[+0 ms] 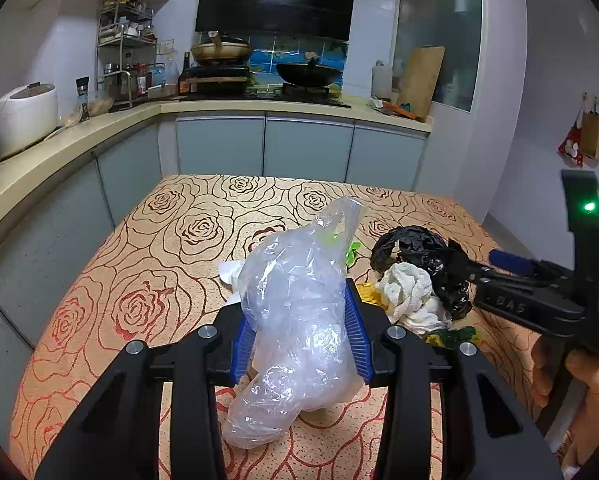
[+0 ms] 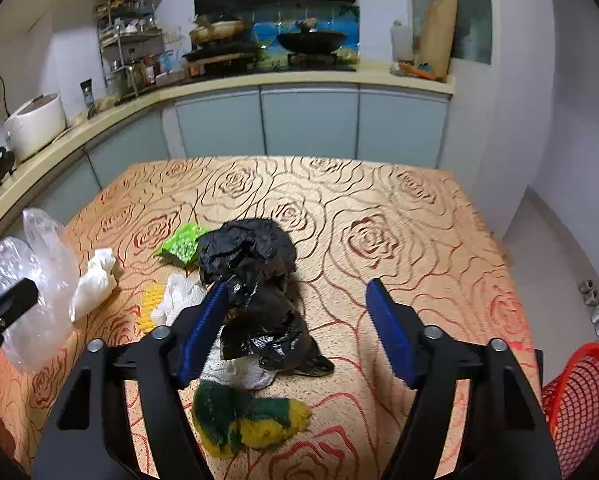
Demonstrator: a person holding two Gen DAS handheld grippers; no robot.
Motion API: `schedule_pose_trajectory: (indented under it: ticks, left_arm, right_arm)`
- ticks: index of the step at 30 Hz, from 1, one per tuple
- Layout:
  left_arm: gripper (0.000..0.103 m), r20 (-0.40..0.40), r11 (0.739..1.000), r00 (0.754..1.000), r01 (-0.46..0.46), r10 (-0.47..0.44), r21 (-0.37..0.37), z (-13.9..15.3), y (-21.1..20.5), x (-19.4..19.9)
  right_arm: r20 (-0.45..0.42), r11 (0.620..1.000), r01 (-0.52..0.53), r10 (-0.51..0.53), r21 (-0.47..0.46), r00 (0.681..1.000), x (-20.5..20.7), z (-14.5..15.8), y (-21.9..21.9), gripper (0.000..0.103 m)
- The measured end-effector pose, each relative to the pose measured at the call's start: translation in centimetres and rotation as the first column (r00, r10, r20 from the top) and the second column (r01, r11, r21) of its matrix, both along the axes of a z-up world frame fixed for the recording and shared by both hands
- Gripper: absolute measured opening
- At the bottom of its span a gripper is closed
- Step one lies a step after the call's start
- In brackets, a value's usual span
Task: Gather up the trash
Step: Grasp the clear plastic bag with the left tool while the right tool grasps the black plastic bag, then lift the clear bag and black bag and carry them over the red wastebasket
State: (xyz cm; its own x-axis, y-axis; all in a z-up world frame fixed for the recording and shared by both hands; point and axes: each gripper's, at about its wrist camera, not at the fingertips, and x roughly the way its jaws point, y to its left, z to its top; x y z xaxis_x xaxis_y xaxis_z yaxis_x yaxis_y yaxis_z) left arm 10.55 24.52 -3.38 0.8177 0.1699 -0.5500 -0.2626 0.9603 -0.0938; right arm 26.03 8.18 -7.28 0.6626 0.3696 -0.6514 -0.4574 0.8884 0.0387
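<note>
My left gripper (image 1: pixel 299 346) is shut on a crumpled clear plastic bag (image 1: pixel 299 280), held just above the rose-patterned tablecloth (image 1: pixel 159 264). A crumpled black plastic bag (image 2: pixel 251 280) lies mid-table on a white cloth (image 2: pixel 179 296). My right gripper (image 2: pixel 297 320) stands open over it: the left pad touches the black bag, the right pad is well apart from it. In the left wrist view, the right gripper (image 1: pixel 479 270) comes in from the right, with a hand on its handle. A green-and-yellow scouring cloth (image 2: pixel 247 420) lies near the front.
A green wrapper (image 2: pixel 181 242), a white tissue wad (image 2: pixel 95 280) and a yellow scrap (image 2: pixel 151 306) lie left of the black bag. A red mesh basket (image 2: pixel 579 400) stands on the floor off the table's right edge. Kitchen counters (image 1: pixel 79 136) run behind and to the left.
</note>
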Motion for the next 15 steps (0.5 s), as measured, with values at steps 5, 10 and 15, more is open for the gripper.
schedule_pose_trajectory:
  ticks: [5,10,15]
  left_arm:
    - [0.039,-0.005,1.000,1.000,-0.004,0.004,0.004,-0.2,0.3,0.1]
    - [0.039,-0.008,1.000,1.000,-0.011,0.011,-0.002,-0.3,0.5,0.1]
    - [0.039,-0.005,1.000,1.000,-0.012,0.012,0.003,-0.1,0.4,0.0]
  right_arm:
    - [-0.041,0.999,-0.039,0.038,-0.004,0.998,0.5,-1.2,0.7,0.042]
    - [-0.044,0.998,-0.067,0.066,-0.013,0.997,0.2,-1.5,1.1,0.021]
    - [-0.031,0.997,-0.072,0.072,-0.004,0.997,-0.5,-1.0,0.7,0.013]
